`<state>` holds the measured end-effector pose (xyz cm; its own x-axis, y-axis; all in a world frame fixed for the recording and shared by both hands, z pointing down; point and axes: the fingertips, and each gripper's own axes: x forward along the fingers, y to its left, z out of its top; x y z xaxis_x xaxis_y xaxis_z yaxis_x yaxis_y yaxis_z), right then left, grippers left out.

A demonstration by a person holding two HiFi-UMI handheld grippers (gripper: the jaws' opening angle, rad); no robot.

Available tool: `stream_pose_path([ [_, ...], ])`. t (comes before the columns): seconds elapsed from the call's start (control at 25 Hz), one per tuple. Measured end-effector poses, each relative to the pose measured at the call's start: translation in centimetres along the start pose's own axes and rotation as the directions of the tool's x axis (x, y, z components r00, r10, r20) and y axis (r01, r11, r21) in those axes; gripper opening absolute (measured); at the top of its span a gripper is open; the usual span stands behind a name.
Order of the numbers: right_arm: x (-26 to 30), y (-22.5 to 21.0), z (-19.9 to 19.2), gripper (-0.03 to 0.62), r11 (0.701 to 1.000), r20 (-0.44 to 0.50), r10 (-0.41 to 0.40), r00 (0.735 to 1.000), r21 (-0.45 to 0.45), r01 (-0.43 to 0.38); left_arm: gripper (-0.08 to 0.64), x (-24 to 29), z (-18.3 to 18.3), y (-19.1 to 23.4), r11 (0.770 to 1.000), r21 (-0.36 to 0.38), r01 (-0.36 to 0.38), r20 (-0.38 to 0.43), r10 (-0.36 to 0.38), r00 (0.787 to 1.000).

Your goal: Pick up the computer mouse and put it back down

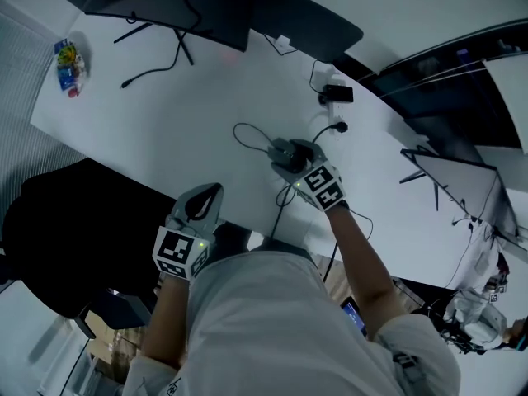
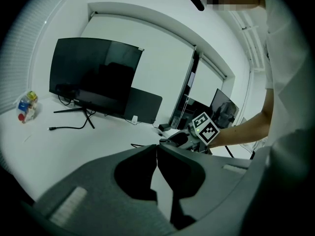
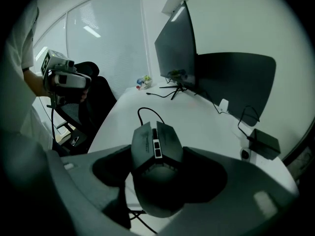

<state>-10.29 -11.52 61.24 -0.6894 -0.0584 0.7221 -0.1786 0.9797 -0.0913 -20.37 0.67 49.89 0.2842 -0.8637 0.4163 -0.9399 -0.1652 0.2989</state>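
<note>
Mouse (image 3: 157, 173) wheel (image 3: 157, 148): right gripper view only

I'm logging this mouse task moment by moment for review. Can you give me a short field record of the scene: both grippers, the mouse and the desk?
right gripper: jaws wide apart, closed on the sides of the computer mouse
computer mouse: dark, wired, held between the right jaws; seems raised off the desk
left gripper: jaws together, nothing between them, near the desk's front edge, apart from the mouse
desk: white; bears a dark monitor on a stand
cable: loops on the desk beside the mouse
task stage: mouse picked up, not yet put back down
</note>
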Motion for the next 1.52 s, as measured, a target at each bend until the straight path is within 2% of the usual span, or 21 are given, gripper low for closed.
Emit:
stream_pose_path([
  [0.28,-5.8,-0.9,0.6,0.311,0.994,0.101,-0.073,0.992,0.082,0.065,0.005,2.2,2.1,-2.6,0.998,0.045,0.055,0.024,-0.056,0.998],
  [0.6,-13.5,-1.2,0.6,0.311,0.977,0.202,-0.168,0.965,0.165,0.135,0.005,4.9,4.6,-6.5,0.986,0.099,0.131,0.060,-0.137,0.989],
  [0.92,-20.5,-1.1,-0.9,0.311,0.951,0.287,-0.256,0.923,0.244,0.188,0.005,6.8,6.2,-11.4,0.969,0.145,0.200,0.077,-0.213,0.974],
  [1.08,-23.6,-1.1,-2.0,0.311,0.932,0.332,-0.308,0.892,0.295,0.211,0.005,7.5,6.7,-13.6,0.956,0.189,0.223,0.082,-0.242,0.967],
  [1.52,-30.9,-0.6,-5.5,0.311,0.876,0.394,-0.428,0.814,0.400,0.267,0.005,9.2,7.5,-18.6,0.934,0.204,0.292,0.088,-0.314,0.945],
])
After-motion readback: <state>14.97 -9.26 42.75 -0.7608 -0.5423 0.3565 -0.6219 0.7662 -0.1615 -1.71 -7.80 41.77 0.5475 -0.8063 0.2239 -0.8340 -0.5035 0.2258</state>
